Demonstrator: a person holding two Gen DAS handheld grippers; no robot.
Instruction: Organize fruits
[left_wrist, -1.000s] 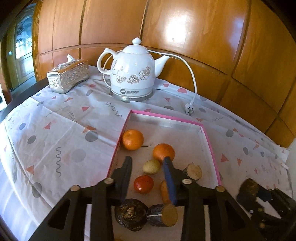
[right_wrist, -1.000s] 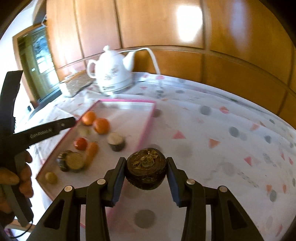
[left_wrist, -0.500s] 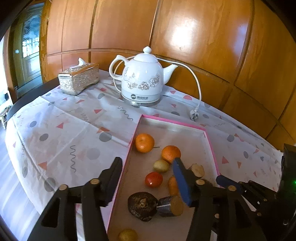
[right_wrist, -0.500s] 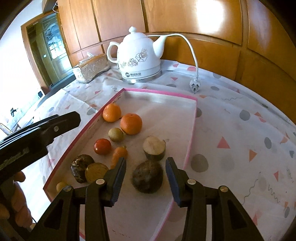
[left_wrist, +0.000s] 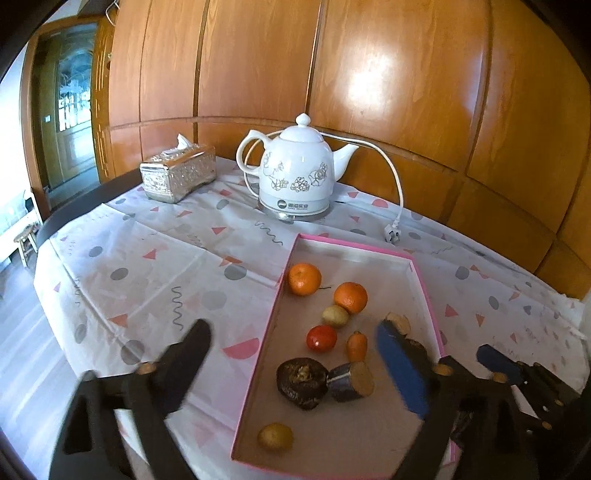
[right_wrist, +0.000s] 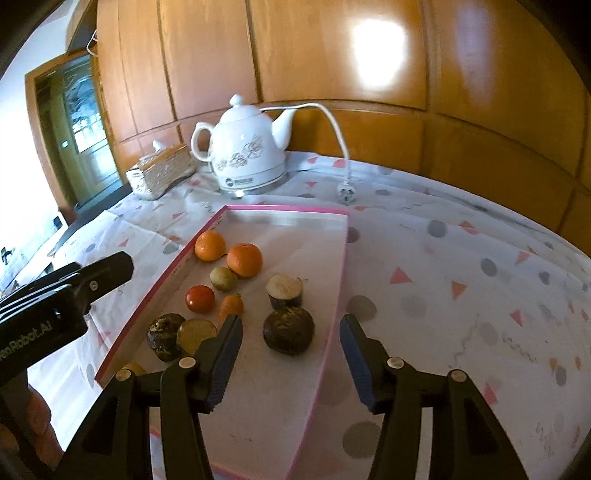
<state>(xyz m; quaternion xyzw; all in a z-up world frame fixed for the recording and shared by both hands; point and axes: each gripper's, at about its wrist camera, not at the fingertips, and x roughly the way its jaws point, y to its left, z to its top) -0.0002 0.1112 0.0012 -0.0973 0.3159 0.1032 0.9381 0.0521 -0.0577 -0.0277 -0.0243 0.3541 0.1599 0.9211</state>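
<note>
A pink-rimmed tray (right_wrist: 340, 266) (left_wrist: 424, 284) holds two oranges (right_wrist: 243, 259), a small green fruit (right_wrist: 222, 278), a red tomato (right_wrist: 200, 299), a small carrot (right_wrist: 231, 304), cut dark pieces (right_wrist: 284, 290) and two dark round fruits. One dark round fruit (right_wrist: 288, 330) lies in the tray just ahead of my open, empty right gripper (right_wrist: 291, 332). The other dark fruit (left_wrist: 302, 378) lies beside a cut piece (left_wrist: 351, 380). My left gripper (left_wrist: 295, 347) is open and empty above the tray's near left side. A small yellow fruit (left_wrist: 275, 437) lies at the tray's near edge.
A white electric kettle (left_wrist: 295, 181) with its cord and plug (left_wrist: 391, 233) stands behind the tray. A silver tissue box (left_wrist: 177, 175) sits at the far left. The patterned tablecloth (right_wrist: 461, 280) covers the round table, with wood panelling behind.
My right gripper carried the dark round fruit over the tray, released it there and drew back, open. My left gripper opened wider and pulled back and up from the tray.
</note>
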